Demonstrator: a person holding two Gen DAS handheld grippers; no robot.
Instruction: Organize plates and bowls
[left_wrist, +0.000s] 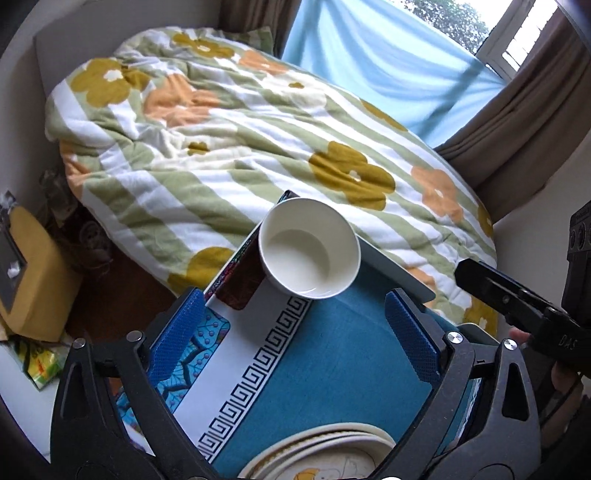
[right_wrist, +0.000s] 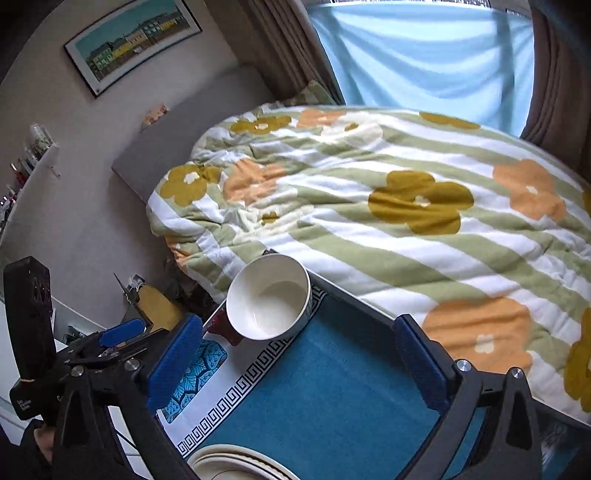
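Risk sits mostly with the white bowl (left_wrist: 309, 248): it stands upright and empty at the far edge of the blue mat (left_wrist: 332, 369), partly over a dark patterned book (left_wrist: 240, 280), right beside the flowered duvet (left_wrist: 240, 147) on the bed. If you push forward instead of closing on its rim, I judge it could slide off that edge or tip onto the bedding. A smooth glazed wall may also slip between the ribbed pads.

Your left claw (left_wrist: 295, 332) has its fingers spread wide, holding nothing, and the bowl lies ahead of it, centred between the fingers but well beyond their tips. Your right claw (right_wrist: 299, 354) is likewise spread and empty; from it the bowl sits ahead and toward the left finger. The stack of plates (left_wrist: 325, 454) lies on the mat close under both claws, nearer than the bowl, so a low approach could clip it.
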